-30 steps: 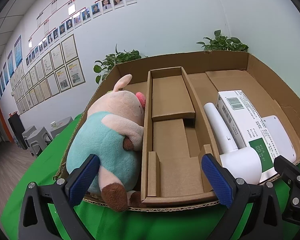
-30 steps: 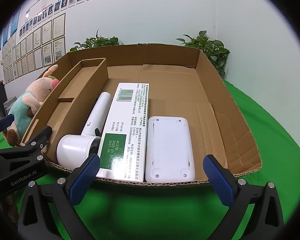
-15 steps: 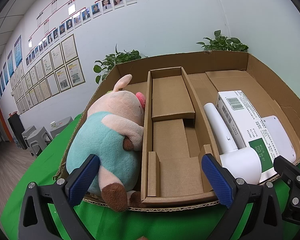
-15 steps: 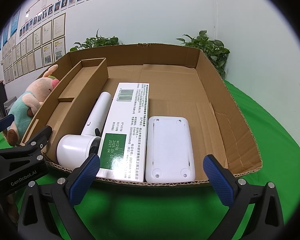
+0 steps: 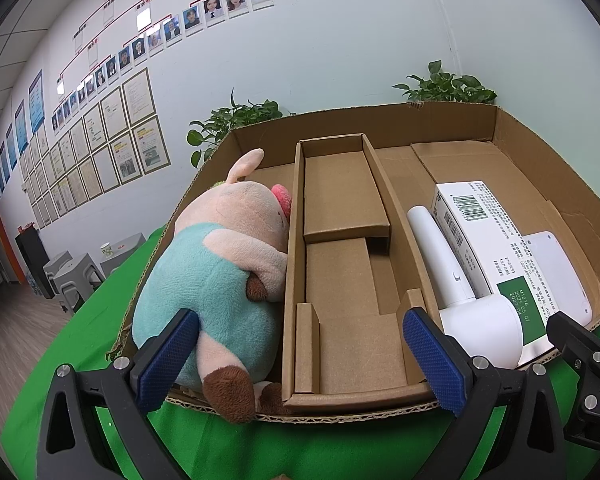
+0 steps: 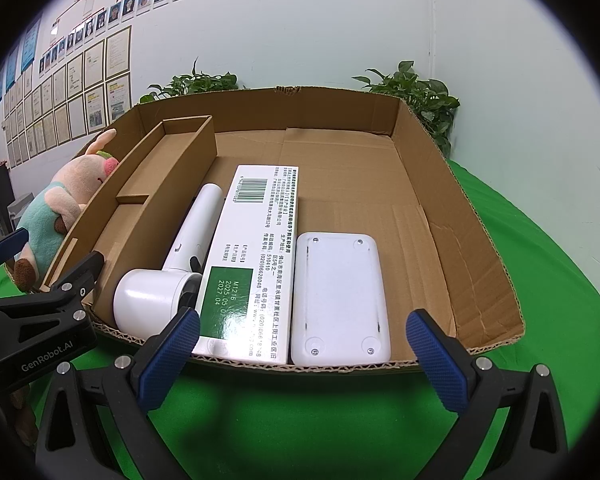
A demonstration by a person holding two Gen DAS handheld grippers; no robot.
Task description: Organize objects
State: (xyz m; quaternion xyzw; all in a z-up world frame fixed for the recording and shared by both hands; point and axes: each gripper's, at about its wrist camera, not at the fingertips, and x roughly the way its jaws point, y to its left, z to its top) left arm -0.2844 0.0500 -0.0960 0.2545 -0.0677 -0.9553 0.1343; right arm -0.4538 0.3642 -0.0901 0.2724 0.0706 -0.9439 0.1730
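A: Four things lie in the cardboard box as the left wrist view shows it. The plush toy fills the strip along the box's left wall, wedged between that wall and the cardboard divider, likely because it is soft and squeezes into a narrow slot.

B: And the left gripper?

A: Its blue pads stand wide apart, holding nothing, just short of the box's near edge. The divider's own tray is bare.

B: What does the right wrist view add?

A: The hair dryer, the white carton and the flat white device lie side by side, touching, lengthwise against the near edge, right of the divider. Packed long-side to long-side, they leave the floor toward the right wall free.

B: The right gripper?

A: Jaws spread too, empty, in front of the near edge above the green cloth. With nothing loose on the cloth in either view, the sorting looks finished or nearly so.
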